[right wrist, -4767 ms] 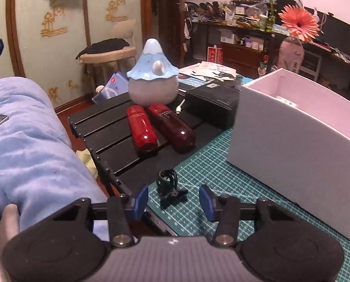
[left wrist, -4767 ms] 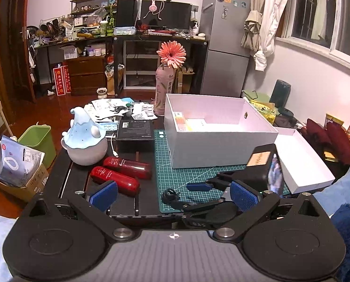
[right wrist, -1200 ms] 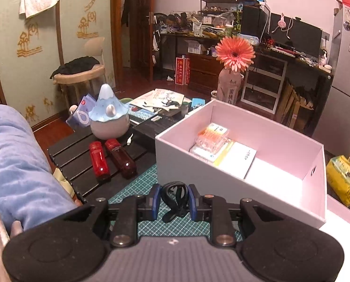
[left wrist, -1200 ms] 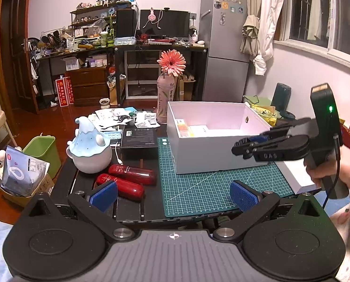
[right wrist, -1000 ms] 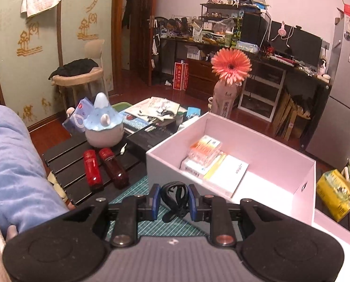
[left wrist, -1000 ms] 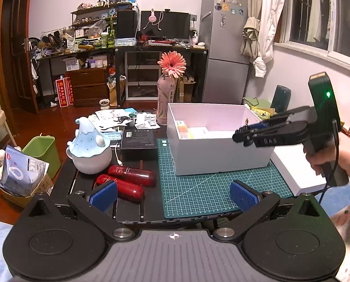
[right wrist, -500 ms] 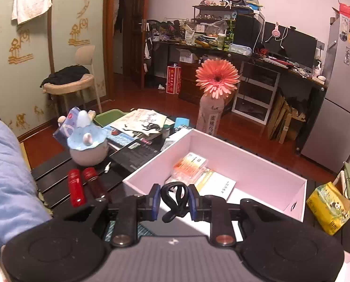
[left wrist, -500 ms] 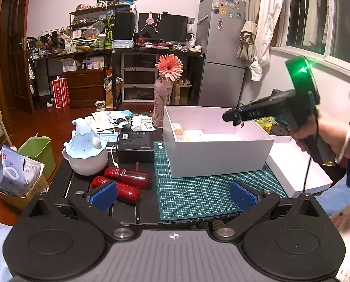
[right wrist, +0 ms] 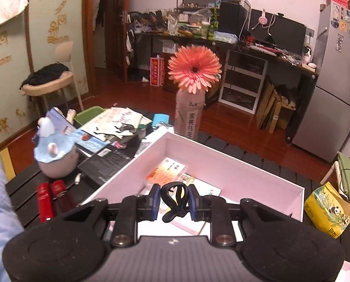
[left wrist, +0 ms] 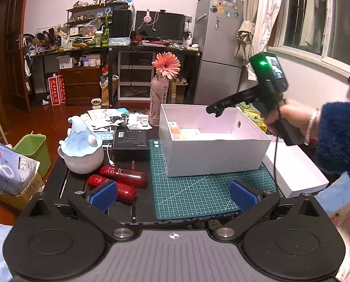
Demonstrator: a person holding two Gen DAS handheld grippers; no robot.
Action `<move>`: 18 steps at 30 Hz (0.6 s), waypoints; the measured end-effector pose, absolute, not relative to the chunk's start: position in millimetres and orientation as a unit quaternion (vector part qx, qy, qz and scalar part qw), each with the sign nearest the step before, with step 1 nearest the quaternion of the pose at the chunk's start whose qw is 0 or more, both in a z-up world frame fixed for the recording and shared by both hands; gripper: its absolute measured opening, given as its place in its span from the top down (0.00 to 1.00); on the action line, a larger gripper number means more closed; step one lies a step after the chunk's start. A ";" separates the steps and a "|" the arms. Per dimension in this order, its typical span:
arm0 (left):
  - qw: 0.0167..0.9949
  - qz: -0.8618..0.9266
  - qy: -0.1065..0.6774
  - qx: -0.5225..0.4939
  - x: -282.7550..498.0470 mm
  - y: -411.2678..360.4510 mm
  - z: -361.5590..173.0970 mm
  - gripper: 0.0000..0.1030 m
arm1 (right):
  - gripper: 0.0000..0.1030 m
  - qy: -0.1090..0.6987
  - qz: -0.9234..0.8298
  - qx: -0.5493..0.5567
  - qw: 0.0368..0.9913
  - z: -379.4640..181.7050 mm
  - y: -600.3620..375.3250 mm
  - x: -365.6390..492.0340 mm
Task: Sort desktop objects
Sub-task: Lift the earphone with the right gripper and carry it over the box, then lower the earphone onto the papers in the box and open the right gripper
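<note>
Right gripper clamps the black clip above the white box, near its front wall; left gripper hangs open and empty by the table's near edge. Delivery is under way, seemingly; next: part the jaws over the box's bare floor.

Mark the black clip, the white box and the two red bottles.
black clip (right wrist: pixel 174 198), right wrist view, on its loop between the pads.
white box (left wrist: pixel 218 157), left wrist view, on its front wall.
red bottles (left wrist: pixel 125 176), left wrist view, on the rear bottle's body.
</note>
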State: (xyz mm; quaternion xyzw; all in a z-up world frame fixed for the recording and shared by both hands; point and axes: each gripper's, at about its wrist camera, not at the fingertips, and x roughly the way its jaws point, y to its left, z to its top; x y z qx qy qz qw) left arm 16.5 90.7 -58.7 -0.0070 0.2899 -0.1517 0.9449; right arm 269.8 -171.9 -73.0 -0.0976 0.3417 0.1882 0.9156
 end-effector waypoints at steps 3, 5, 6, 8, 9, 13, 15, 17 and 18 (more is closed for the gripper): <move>0.943 -0.154 0.294 -0.012 18.7 92.0 -59.2 0.00 | 0.78 0.358 0.180 -0.112 0.909 -81.8 -168.2 290.7; 0.942 -0.156 0.297 -0.017 20.5 93.4 -59.9 0.00 | 0.78 0.369 0.176 -0.119 0.905 -87.6 -166.2 304.0; 0.941 -0.157 0.298 -0.020 21.4 94.1 -60.3 0.00 | 0.78 0.374 0.175 -0.123 0.902 -90.6 -165.2 310.4; 0.940 -0.158 0.302 -0.024 23.4 95.0 -61.0 0.00 | 0.78 0.384 0.172 -0.127 0.898 -96.8 -163.2 321.6; 0.939 -0.158 0.303 -0.026 24.4 95.4 -61.4 0.00 | 0.78 0.389 0.170 -0.127 0.896 -99.6 -162.6 326.6; 0.937 -0.162 0.308 -0.031 27.6 95.9 -62.2 0.00 | 0.78 0.408 0.159 -0.125 0.891 -111.4 -162.6 347.2; 0.936 -0.163 0.310 -0.033 28.6 96.2 -62.9 0.00 | 0.78 0.412 0.150 -0.124 0.890 -116.8 -163.2 356.4; 0.935 -0.164 0.312 -0.035 29.7 96.3 -63.6 0.00 | 0.78 0.419 0.145 -0.128 0.887 -122.9 -162.2 365.3; 0.935 -0.164 0.312 -0.036 29.8 96.4 -63.6 0.00 | 0.78 0.423 0.143 -0.132 0.885 -125.9 -161.1 369.3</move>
